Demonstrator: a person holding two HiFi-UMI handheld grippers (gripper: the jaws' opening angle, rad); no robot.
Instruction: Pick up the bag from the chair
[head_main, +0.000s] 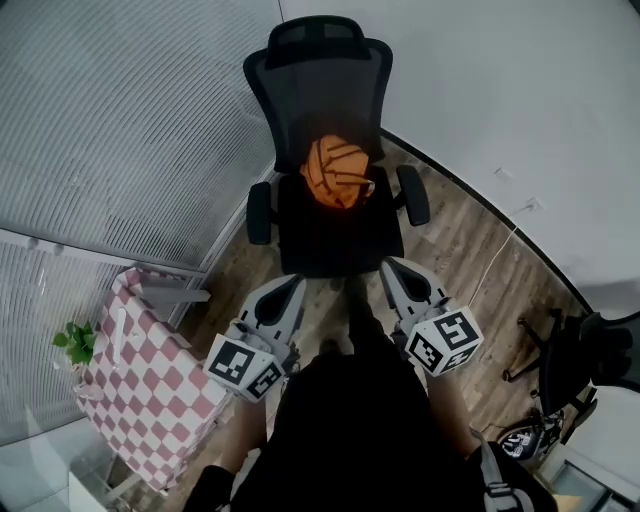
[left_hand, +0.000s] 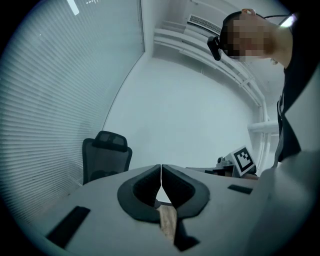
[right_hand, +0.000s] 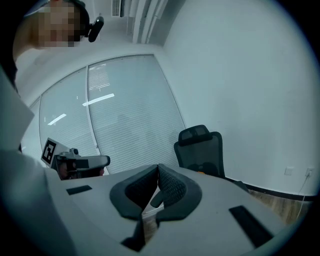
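An orange bag (head_main: 336, 172) rests on the seat of a black mesh office chair (head_main: 332, 225), against its backrest. My left gripper (head_main: 290, 289) and right gripper (head_main: 393, 270) point toward the chair from just in front of the seat's near edge, both apart from the bag. Each is shut with nothing between its jaws. In the left gripper view the left gripper (left_hand: 160, 170) has its pads meeting, with the chair (left_hand: 106, 156) ahead at left. In the right gripper view the right gripper (right_hand: 158, 171) is likewise shut, and the chair (right_hand: 201, 150) stands ahead with a sliver of the orange bag (right_hand: 201, 172).
A small table with a pink checked cloth (head_main: 150, 380) and a green plant (head_main: 77, 342) stands at the left. Blinds (head_main: 120, 120) and a white wall (head_main: 520, 110) close in behind the chair. A second dark chair (head_main: 585, 360) is at the far right on the wood floor (head_main: 480, 260).
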